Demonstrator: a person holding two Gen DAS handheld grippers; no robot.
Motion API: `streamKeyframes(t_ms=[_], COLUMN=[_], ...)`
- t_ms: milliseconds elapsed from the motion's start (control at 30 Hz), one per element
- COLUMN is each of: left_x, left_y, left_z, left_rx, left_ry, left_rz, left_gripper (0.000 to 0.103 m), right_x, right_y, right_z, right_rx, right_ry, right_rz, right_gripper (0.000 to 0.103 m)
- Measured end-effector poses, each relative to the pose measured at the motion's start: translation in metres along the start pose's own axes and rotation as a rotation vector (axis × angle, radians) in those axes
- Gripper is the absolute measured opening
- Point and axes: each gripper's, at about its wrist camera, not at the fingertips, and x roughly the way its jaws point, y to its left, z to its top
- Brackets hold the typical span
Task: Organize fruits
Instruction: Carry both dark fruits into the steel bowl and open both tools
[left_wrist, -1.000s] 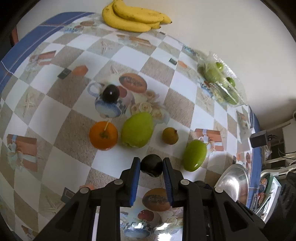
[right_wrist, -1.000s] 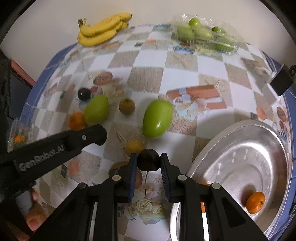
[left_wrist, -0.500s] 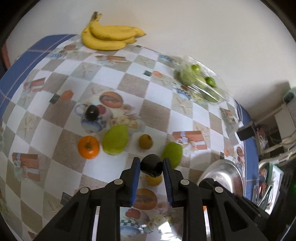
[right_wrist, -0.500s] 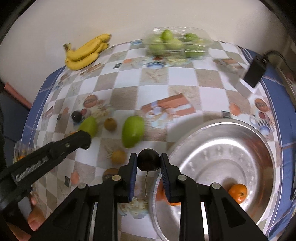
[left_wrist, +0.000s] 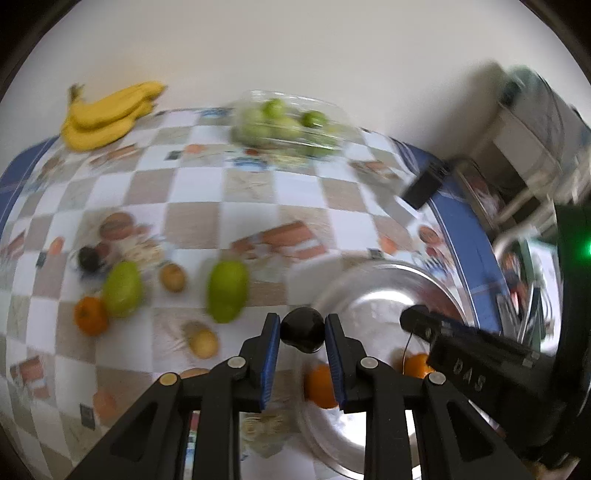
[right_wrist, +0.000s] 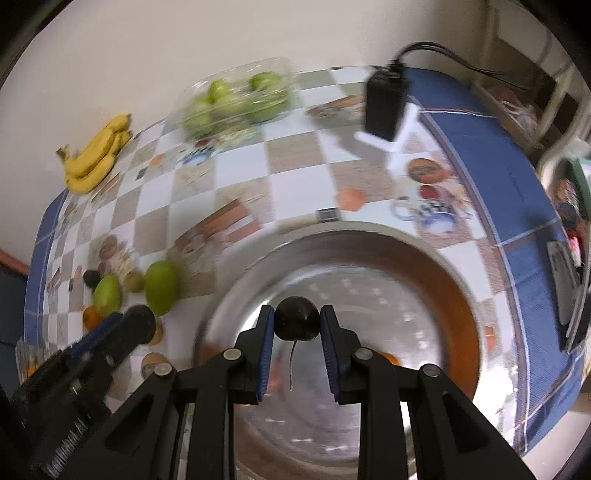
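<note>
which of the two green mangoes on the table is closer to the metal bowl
The right-hand mango, lying apart; the other mango lies farther from the bowl, beside an orange.

A plain cream wall (left_wrist: 295, 48) backs the checkered, blue-edged tablecloth (right_wrist: 295, 177); blurred white furniture (left_wrist: 524, 147), perhaps shelving.
</note>
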Motion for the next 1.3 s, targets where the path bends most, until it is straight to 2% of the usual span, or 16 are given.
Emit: streamKeyframes(t_ms=[233, 733, 1300], left_x=[0.02, 0.069, 0.071], left_y=[-0.032, -0.049, -0.056], left_z=[-0.005, -0.015, -0.018], left_rx=[0.135, 0.167, 0.18], left_ry=[0.013, 0.119, 0.137], left_rz=[0.012, 0.031, 0.011], left_gripper=[0.027, 0.027, 0.029], right_x=[-0.001, 0.04, 0.048], right_y=[-0.013, -0.025, -0.024], right_z=[0.001, -0.004, -0.005], right_rx=[0.043, 0.104, 0.107], right_ry=[-0.003, 0.103, 0.133], right_rz=[-0.009, -0.001, -0.036], right_gripper=[0.026, 0.027, 0.028])
